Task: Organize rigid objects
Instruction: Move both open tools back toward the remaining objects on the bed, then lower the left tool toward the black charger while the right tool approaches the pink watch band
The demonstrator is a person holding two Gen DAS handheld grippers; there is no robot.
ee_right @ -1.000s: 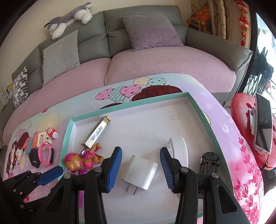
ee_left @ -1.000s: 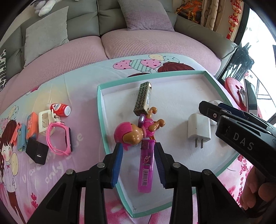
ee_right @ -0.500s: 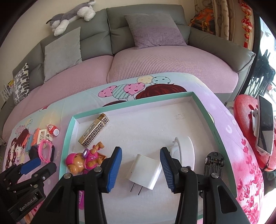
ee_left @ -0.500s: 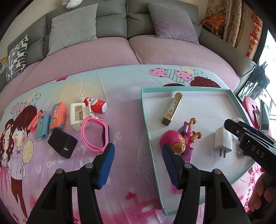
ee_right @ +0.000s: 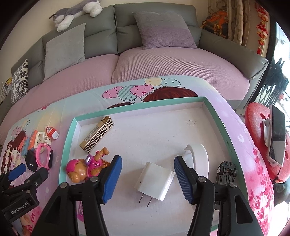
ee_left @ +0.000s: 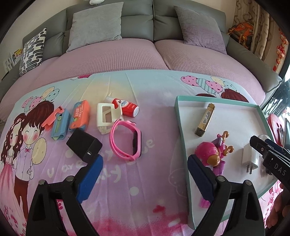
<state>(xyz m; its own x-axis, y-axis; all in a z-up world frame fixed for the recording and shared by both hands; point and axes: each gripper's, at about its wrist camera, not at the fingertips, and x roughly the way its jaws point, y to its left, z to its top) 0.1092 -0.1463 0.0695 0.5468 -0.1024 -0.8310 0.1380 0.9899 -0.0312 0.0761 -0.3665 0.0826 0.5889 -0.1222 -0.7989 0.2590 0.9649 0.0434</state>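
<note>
A left hand-held gripper [ee_left: 145, 170] hangs over a cartoon-print cloth [ee_left: 145, 112] spread on a desk, its jaws having just been opening and now spread wide with nothing between them; one blue pad sits just beside a black charger block [ee_left: 83, 144], the other over the near rim of a teal-edged tray [ee_left: 181, 130]. On the cloth to the left lie a pink watch [ee_left: 126, 139], a white frame-like case [ee_left: 107, 118], a red-and-white tube [ee_left: 126, 107], an orange case [ee_left: 79, 117] and a blue case [ee_left: 59, 125]. Inside the tray rest a gold patterned lighter [ee_right: 97, 136], a pink toy pup [ee_right: 85, 168] lying on a pink lighter [ee_left: 215, 174], a white plug adapter [ee_right: 155, 180], a white round piece [ee_right: 199, 158] and a small dark toy car [ee_right: 226, 172]. The right hand-held gripper [ee_right: 147, 178] hovers above the white plug adapter, its jaws having just been opening, released and straddling the adapter without pressing on it. Beyond the desk stands a sofa with a pink cover [ee_right: 163, 63], a plush dog [ee_right: 78, 12] lying along its back
</note>
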